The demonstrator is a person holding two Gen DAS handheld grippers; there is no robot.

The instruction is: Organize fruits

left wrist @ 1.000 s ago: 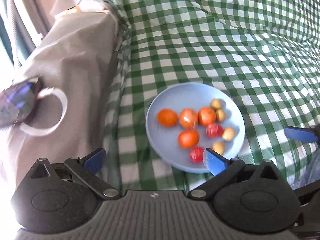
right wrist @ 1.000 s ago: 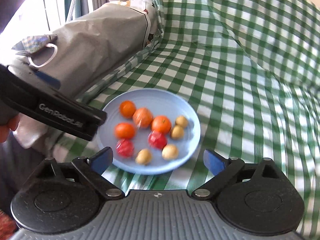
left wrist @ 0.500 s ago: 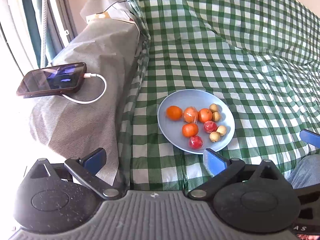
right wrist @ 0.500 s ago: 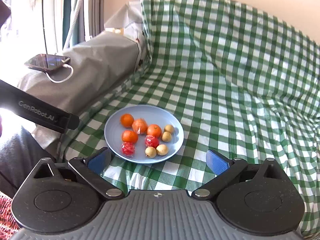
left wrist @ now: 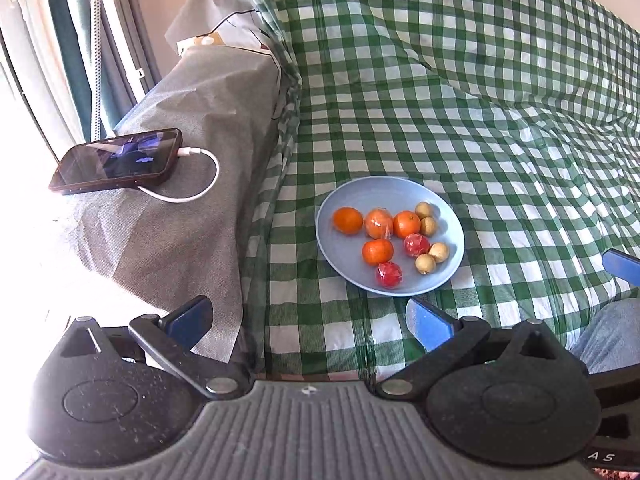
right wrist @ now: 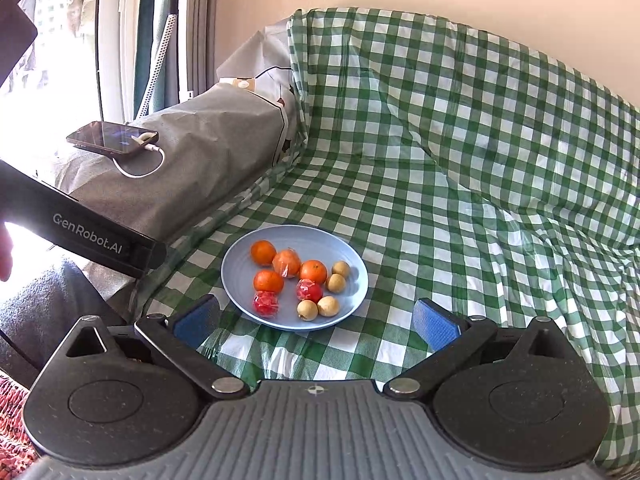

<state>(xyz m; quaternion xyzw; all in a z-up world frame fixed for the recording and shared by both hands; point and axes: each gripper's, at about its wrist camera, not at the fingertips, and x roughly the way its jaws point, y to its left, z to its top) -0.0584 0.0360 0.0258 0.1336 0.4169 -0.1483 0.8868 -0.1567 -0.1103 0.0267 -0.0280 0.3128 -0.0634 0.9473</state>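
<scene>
- The left tongs [left wrist: 308,314] stand wide open and hold nothing. Their blue pads are spread to either side of the view, above the checked cloth and short of the plate, touching nothing that I can see.
- The right tongs [right wrist: 316,320] are likewise spread wide and empty, hanging just short of the plate's near rim. The black body of the left tool reaches in from the left of this view.
- Both tools point at the plate from the near side, which suits either reaching in or standing clear of it.
- The blue plate [left wrist: 352,196] sits on a green checked cloth [left wrist: 480,120] draped over what looks like a sofa or bed rather than a desk, so the base under it is probably soft.
- All the fruit lies on that plate: four oranges [left wrist: 348,220], one in clear wrap, towards its left; two red fruits in wrap [left wrist: 416,245] in the middle and front; four small tan fruits [left wrist: 438,252] on the right.
- Like sits roughly with like, so the plate fits both a finished sorting and a plain heap awaiting one; I cannot tell which.
- Off to the left, a phone [left wrist: 116,165] on its white cable [left wrist: 200,184] rests on a grey covered armrest [left wrist: 180,232], well apart from the fruit.
</scene>
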